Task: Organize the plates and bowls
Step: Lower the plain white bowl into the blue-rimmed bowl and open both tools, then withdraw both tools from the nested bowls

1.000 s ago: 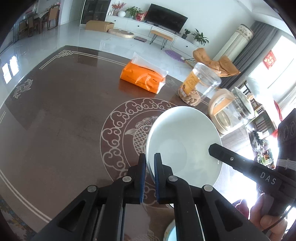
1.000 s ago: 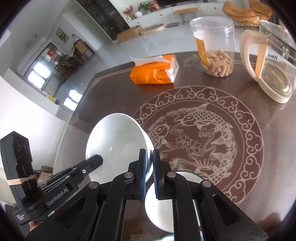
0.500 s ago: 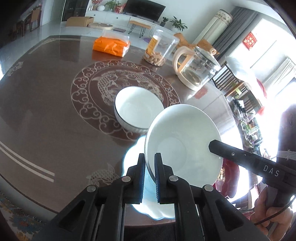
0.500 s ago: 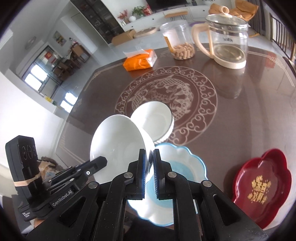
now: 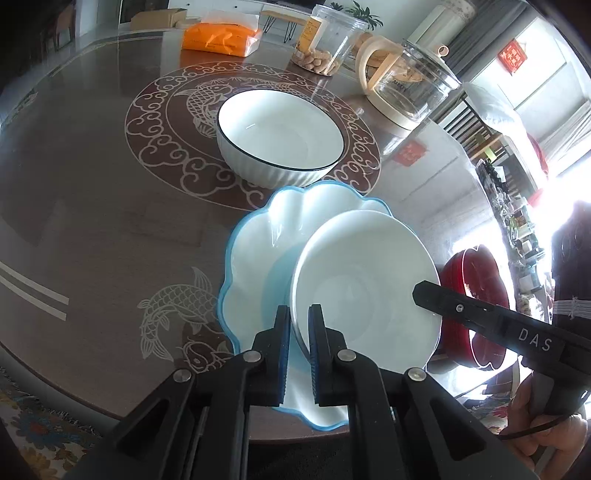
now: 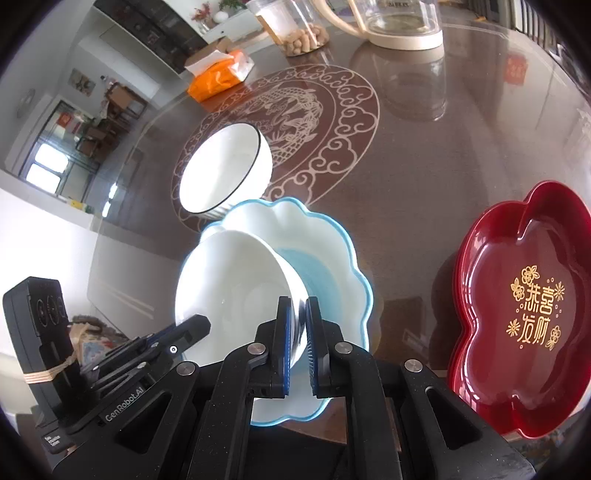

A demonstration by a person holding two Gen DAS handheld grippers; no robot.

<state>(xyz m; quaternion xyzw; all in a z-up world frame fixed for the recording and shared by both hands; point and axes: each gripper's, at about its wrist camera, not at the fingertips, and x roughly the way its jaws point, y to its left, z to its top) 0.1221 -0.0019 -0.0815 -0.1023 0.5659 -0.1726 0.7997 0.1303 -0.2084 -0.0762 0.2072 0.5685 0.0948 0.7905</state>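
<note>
A plain white bowl [image 5: 365,288] [image 6: 232,284] hangs tilted just above a blue-rimmed scalloped plate [image 5: 258,251] [image 6: 332,266] near the table's front edge. My left gripper [image 5: 298,314] is shut on the bowl's left rim. On the opposite rim my right gripper [image 6: 298,306] is shut too. Each wrist view shows the other gripper's finger at the far rim. Whether the bowl touches the plate I cannot tell. Beyond the plate a white bowl with a black rim [image 5: 280,136] [image 6: 225,173] stands on the table's round fish pattern.
A red flower-shaped tray [image 6: 517,314] [image 5: 476,302] lies right of the plate. At the back stand an orange tissue pack [image 5: 218,35], a clear snack jar [image 5: 328,40] and a glass kettle [image 5: 410,81]. The table's front edge runs just below the plate.
Both grippers carried the white bowl back toward the table's front edge and downward. It now hangs over the blue-rimmed plate, and the black-rimmed bowl and red tray have come into view.
</note>
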